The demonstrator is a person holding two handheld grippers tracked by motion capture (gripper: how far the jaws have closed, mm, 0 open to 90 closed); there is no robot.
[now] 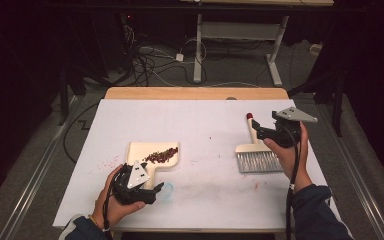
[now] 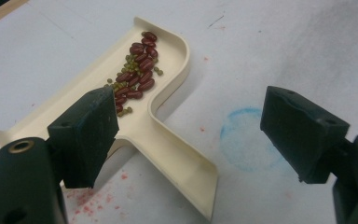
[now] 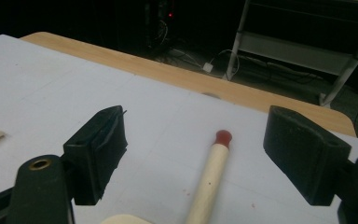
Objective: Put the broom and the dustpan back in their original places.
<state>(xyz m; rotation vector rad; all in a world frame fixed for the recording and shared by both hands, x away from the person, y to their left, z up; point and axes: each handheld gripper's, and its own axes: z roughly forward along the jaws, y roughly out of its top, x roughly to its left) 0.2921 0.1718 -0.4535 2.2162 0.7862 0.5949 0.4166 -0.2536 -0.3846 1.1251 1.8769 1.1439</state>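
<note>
A cream dustpan lies at the table's left with a pile of red and green beans in it. My left gripper hovers over the pan's handle with its jaws open, touching nothing; the beans lie beyond them. At the right lies a brush with grey bristles and a cream, red-tipped handle. Just above that handle my right gripper is held open. The handle runs between its jaws without contact.
A white sheet covers the table, with a wooden strip along the far edge. A faint blue ring and red specks mark the sheet near the pan. Cables and desk legs stand on the floor beyond.
</note>
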